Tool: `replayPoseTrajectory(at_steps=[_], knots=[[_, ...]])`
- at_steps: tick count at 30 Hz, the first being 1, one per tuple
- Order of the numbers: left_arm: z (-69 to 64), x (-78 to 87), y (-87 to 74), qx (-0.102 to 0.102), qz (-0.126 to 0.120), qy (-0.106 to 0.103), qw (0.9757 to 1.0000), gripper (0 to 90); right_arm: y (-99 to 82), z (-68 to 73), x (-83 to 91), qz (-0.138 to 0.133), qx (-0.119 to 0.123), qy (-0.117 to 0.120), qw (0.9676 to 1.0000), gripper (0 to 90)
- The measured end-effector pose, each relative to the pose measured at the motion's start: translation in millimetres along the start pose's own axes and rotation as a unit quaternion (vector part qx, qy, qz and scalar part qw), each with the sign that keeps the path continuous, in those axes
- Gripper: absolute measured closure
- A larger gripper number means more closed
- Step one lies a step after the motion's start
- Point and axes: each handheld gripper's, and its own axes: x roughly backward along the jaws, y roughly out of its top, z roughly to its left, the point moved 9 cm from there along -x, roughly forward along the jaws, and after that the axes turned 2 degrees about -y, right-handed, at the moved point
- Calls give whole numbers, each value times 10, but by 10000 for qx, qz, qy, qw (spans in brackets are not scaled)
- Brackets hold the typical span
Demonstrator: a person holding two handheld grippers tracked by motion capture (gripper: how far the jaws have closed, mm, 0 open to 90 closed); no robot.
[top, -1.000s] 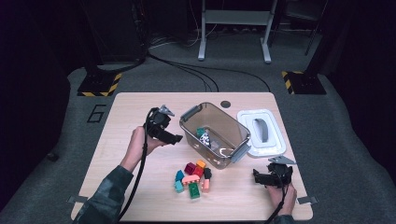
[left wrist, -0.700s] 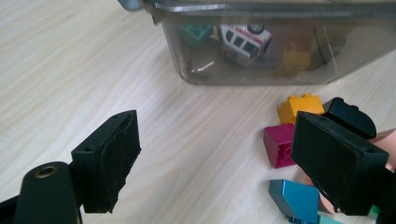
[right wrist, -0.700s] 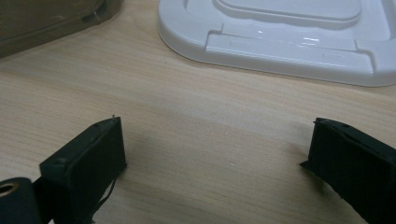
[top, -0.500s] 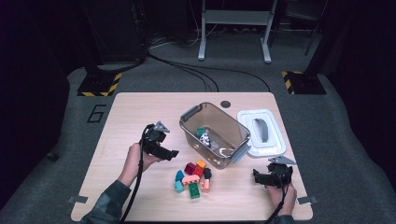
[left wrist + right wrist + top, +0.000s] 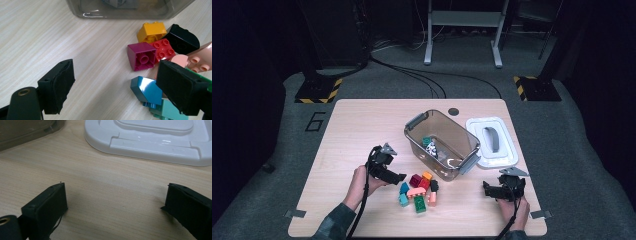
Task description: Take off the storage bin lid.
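Landmark: clear bin point(image 5: 443, 145), stood near the middle of the wooden bench point(image 5: 347, 130); every place below is given relative to it.

1. Brick pile point(image 5: 418, 189). Laid on the bench just in front of the bin, on the person's side, close to the bin's near wall but apart from it. In the left gripper view a maroon brick point(image 5: 141, 56) is seen lying open side up, a red brick point(image 5: 163, 49) touching it, a yellow brick point(image 5: 151, 31) and a black rounded brick point(image 5: 182, 39) nearest the bin, a pink brick point(image 5: 200, 60) beside them, and a dark blue brick point(image 5: 147, 89) over a pale teal brick point(image 5: 167, 110) farthest from the bin.

2. Left tongs point(image 5: 398, 177). Held low over the bench in front of the bin and to its left, pointed at the pile. The jaws are seen wide apart, with bare bench between them; nothing is clamped. One jaw stands just over the blue and teal bricks.

3. Right tongs point(image 5: 486, 189). Held in front of the bin and to its right, low over the bench. The jaws are seen apart, nothing between them.

4. White lid point(image 5: 492, 142). Laid flat just to the right of the bin, handle up.

5. Bin contents. A few small pieces point(image 5: 429, 146) are seen inside the bin; their kind cannot be told.
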Motion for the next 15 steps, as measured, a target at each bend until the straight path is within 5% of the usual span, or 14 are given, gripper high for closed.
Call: replayPoseTrajectory(at_steps=[15], knots=[[-183, -143, -121, -79, 202, -257, 9994, 157, 2, 0, -2, -2, 2, -2, 10000, 30]])
